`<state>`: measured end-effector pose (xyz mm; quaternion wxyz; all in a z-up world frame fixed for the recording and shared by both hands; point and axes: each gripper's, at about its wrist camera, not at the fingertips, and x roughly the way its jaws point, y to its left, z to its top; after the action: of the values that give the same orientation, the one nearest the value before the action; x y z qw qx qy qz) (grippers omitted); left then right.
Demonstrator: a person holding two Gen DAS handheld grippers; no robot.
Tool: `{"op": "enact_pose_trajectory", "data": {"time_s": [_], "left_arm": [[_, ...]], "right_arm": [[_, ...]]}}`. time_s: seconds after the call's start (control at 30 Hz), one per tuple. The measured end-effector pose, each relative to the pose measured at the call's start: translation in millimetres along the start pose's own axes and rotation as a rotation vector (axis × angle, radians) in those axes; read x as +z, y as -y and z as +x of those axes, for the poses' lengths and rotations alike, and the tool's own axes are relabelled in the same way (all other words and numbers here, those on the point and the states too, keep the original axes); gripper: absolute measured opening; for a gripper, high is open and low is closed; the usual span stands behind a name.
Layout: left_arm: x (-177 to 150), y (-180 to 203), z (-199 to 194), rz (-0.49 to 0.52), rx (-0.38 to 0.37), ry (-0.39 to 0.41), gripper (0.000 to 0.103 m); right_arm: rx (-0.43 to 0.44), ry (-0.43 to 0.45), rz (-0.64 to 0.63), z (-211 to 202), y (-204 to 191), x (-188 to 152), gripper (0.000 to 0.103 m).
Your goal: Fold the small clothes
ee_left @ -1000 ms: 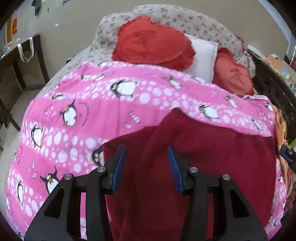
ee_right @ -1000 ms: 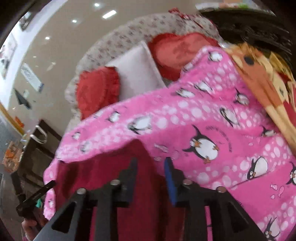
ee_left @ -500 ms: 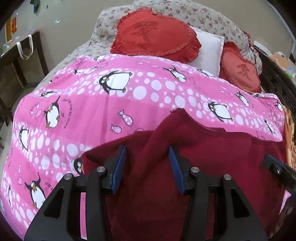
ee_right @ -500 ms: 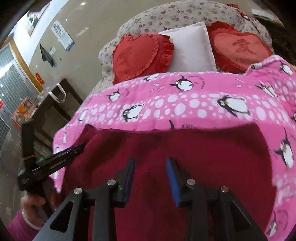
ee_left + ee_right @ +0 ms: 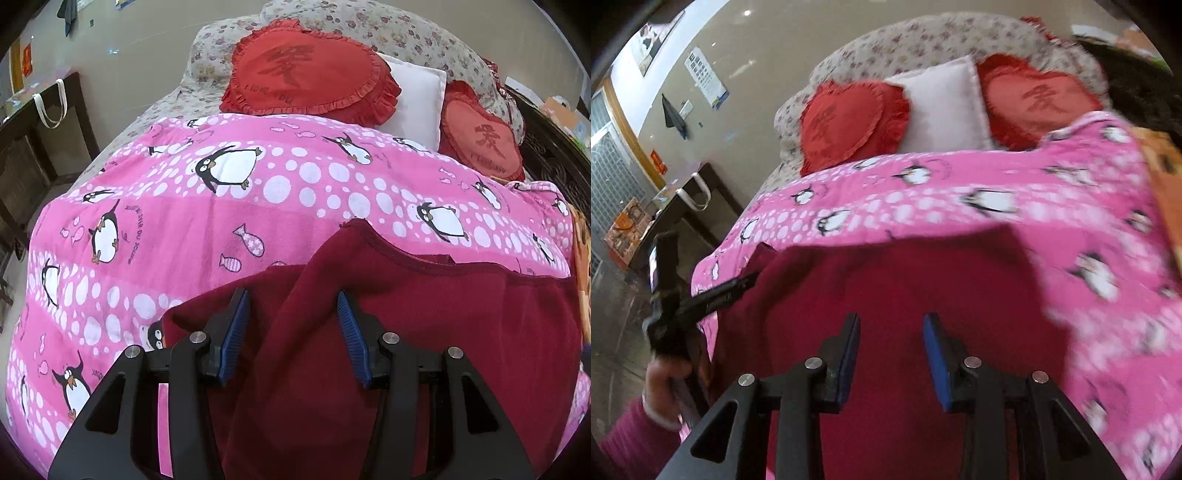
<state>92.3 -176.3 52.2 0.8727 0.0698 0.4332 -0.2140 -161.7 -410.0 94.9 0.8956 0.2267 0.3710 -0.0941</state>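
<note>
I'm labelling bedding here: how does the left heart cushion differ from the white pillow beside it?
In the left wrist view, the heart cushion is red, heart-shaped, with a ruffled edge and a printed character; the white pillow is plain, rectangular and unprinted. The heart cushion lies in front and overlaps the white pillow, hiding part of it. Both rest at the head of the bed, behind the pink blanket, against floral bedding.

two red heart cushions (image 5: 314, 70), one white pillow (image 5: 417, 99), one maroon garment (image 5: 424, 325), one penguin blanket (image 5: 221, 221)
</note>
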Motion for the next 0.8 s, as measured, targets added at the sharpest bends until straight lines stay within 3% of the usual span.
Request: {"op": "enact_pose_trajectory", "data": {"time_s": [0.1,0.23,0.43,0.53,0.6,0.73,0.8], "left_arm": [[-1,2,-1,-0.001,0.008,0.006,0.049],[-3,3,-4,-0.002,0.023,0.002,0.049],[-9,-4,-21,-0.009,0.04,-0.038,0.049],[-19,-10,-35,-0.002,0.05,-0.03,0.049],[-26,-15,-43,-0.007,0.052,-0.03,0.049],[-38,-25,-54,-0.019,0.052,-0.038,0.049],[-45,-29,-58,-0.017,0.058,-0.042,0.049]], "right_arm": [[-0.047,0.009,0.057,-24,22,-27,0.034],[-0.14,-0.134,0.091,-4,51,-61,0.034],[-0.153,-0.061,0.062,-31,35,-49,0.034],[-0.094,0.0,0.049,-48,17,-37,0.036],[-0.04,0.018,0.041,-49,3,-28,0.047],[0.096,-0.044,0.001,-20,-37,-16,0.048],[0.09,-0.059,-0.051,-3,-57,-13,0.048]]}}
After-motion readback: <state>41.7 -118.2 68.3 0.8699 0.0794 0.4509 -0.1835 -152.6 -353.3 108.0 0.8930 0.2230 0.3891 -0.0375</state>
